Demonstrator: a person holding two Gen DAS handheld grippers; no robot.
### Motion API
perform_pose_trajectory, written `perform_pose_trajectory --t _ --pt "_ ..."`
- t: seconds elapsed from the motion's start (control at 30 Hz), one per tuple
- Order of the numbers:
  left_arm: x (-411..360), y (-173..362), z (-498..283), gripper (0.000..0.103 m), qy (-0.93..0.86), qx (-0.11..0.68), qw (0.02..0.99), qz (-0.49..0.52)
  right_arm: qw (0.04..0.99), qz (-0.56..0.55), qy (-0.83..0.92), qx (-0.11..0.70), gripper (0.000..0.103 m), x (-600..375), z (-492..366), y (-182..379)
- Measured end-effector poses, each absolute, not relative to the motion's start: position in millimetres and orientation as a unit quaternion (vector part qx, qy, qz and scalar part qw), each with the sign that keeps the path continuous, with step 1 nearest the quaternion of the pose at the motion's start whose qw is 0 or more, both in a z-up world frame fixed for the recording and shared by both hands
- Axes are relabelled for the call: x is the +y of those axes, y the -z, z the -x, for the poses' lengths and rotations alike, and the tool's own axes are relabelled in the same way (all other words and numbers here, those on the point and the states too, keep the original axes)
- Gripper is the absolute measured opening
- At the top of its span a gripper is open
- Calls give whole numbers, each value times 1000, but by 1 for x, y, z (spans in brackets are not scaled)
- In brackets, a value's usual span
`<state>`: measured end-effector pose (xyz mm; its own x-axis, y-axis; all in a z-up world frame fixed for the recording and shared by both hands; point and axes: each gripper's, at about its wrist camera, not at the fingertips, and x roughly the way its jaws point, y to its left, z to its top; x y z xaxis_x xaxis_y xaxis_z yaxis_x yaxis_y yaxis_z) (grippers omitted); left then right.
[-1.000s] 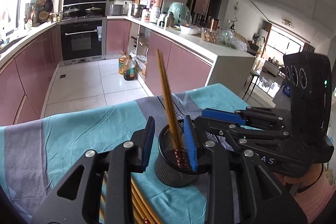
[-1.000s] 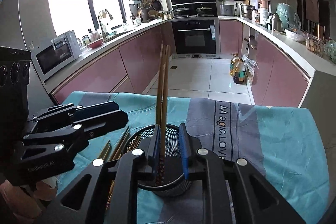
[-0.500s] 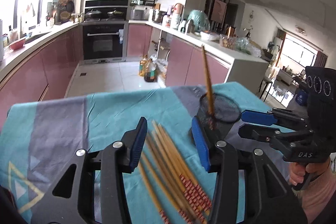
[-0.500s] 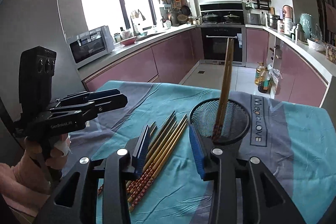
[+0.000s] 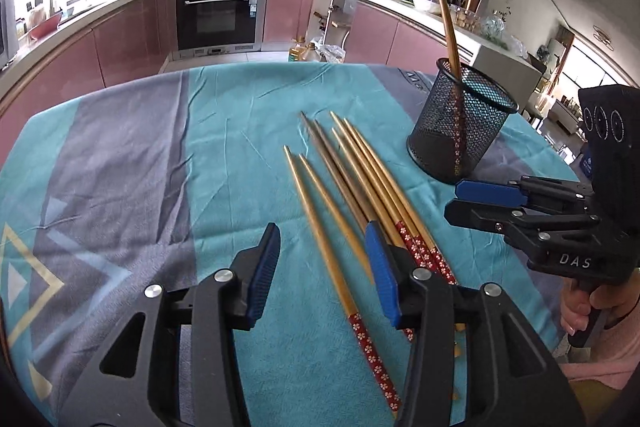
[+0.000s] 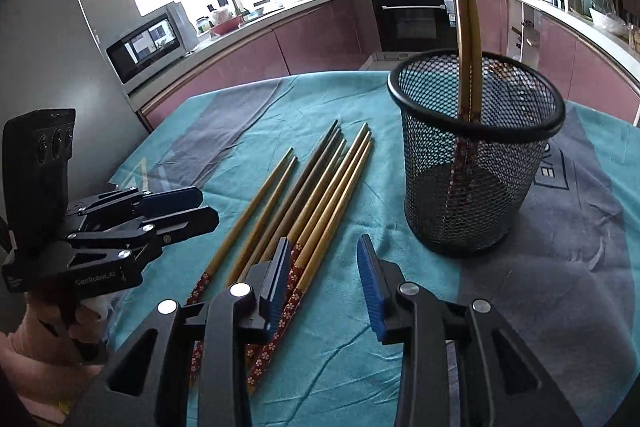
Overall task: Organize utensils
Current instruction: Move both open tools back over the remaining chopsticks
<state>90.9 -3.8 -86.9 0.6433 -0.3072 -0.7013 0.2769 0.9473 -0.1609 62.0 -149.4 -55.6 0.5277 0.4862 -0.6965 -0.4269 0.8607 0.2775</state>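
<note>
A black mesh holder (image 5: 460, 131) (image 6: 476, 187) stands upright on the cloth, and two chopsticks (image 6: 466, 27) (image 5: 446, 23) lean inside it. Several loose chopsticks (image 5: 352, 179) (image 6: 304, 195) with red patterned ends lie side by side left of the holder. My left gripper (image 5: 322, 267) is open low over their near ends, and one chopstick runs beneath the gap, untouched. My right gripper (image 6: 325, 275) is open with its jaws closing. Only cloth lies between them, and the patterned ends sit by its left finger. Each gripper shows in the other's view (image 5: 492, 195) (image 6: 180, 207).
A teal and grey tablecloth (image 5: 140, 147) covers the table. Behind it a pink kitchen counter runs round with an oven (image 5: 218, 15) and a microwave (image 6: 146, 45). A person's hands (image 5: 580, 307) (image 6: 48, 331) hold the gripper handles at the near table edge.
Both grippers have let go of chopsticks that now stand in the holder. They pulled back from it, came down over the loose chopsticks, and their jaws widened.
</note>
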Motion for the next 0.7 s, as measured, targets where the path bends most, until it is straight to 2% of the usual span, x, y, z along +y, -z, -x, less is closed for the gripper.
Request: perform_pose_trajectory --t 0.23,0.7 --pt "-9 101 -97 41 157 407 900 19 870 -34 -250 424 27 -142 -64 69" --pt "-15 112 -105 36 152 429 891 12 870 -23 -232 435 23 -129 -71 76"
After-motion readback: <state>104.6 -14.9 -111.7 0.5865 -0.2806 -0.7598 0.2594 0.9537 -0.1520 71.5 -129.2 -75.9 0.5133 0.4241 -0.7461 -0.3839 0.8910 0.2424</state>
